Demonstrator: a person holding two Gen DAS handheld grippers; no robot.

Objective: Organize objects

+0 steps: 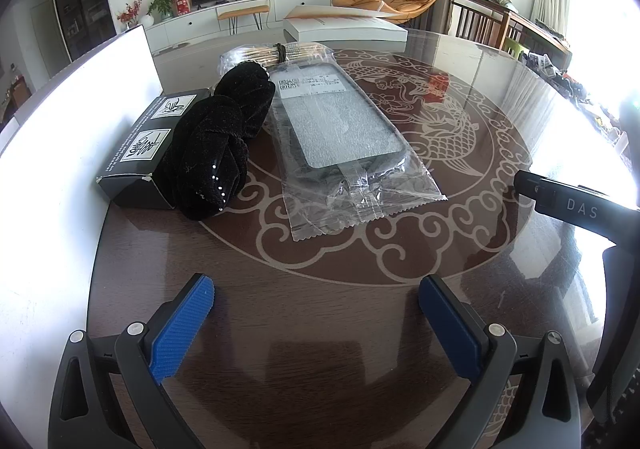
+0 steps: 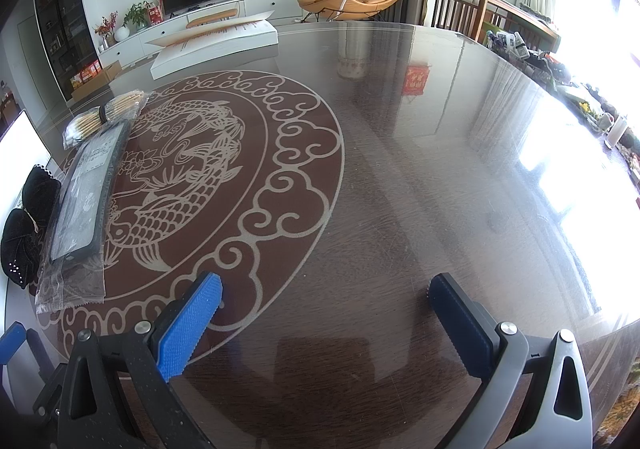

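Note:
On the glass-topped round table (image 1: 460,177) lie a black box with white labels (image 1: 140,145), a black velvet hair accessory (image 1: 216,141), a phone case sealed in clear plastic (image 1: 344,133) and a tied bundle of wooden sticks in a bag (image 1: 276,53). My left gripper (image 1: 316,289) hovers open in front of them, nothing between its blue pads (image 1: 184,325). My right gripper (image 2: 326,291) is open over bare table, to the right of the phone case (image 2: 86,201), the hair accessory (image 2: 30,217) and the stick bundle (image 2: 106,113).
A white flat box (image 1: 344,29) rests at the table's far edge, also in the right wrist view as the white box (image 2: 216,45). A white board (image 1: 80,105) borders the left side. A wooden chair (image 1: 484,21) stands behind the table; clutter fills the sill at the right.

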